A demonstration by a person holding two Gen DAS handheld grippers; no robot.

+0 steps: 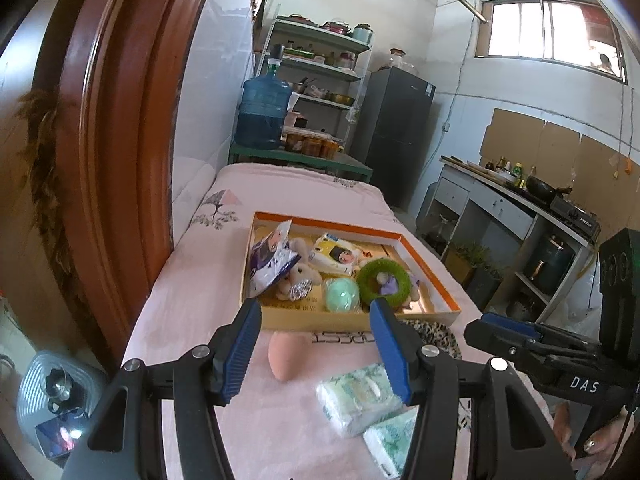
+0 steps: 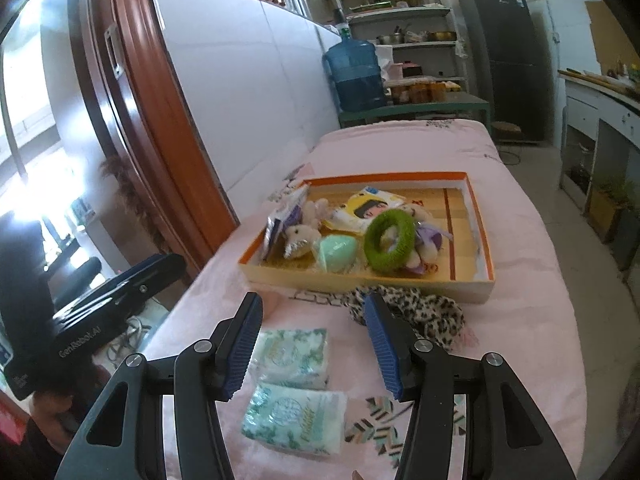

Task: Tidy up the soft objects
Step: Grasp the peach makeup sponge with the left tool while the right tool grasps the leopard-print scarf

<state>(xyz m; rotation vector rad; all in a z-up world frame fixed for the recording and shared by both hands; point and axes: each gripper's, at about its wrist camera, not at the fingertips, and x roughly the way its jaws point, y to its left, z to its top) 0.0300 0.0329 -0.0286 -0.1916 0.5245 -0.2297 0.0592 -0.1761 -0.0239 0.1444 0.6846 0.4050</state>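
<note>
Reaching past the near tissue packs [image 2: 294, 416] risks nudging one off the bed [image 2: 532, 320] front edge. Left gripper [image 1: 316, 344] and right gripper [image 2: 312, 340] both hang apart, empty, touching nothing. Pink sponge [image 1: 285, 356] and leopard scrunchie [image 2: 416, 308] lie before the orange tray [image 2: 486, 236], mid-bed, already part-filled.

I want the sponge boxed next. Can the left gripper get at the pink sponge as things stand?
Probably yes. The pink sponge lies bare on the cloth just ahead of the left gripper, jaws open, with nothing between them.
</note>
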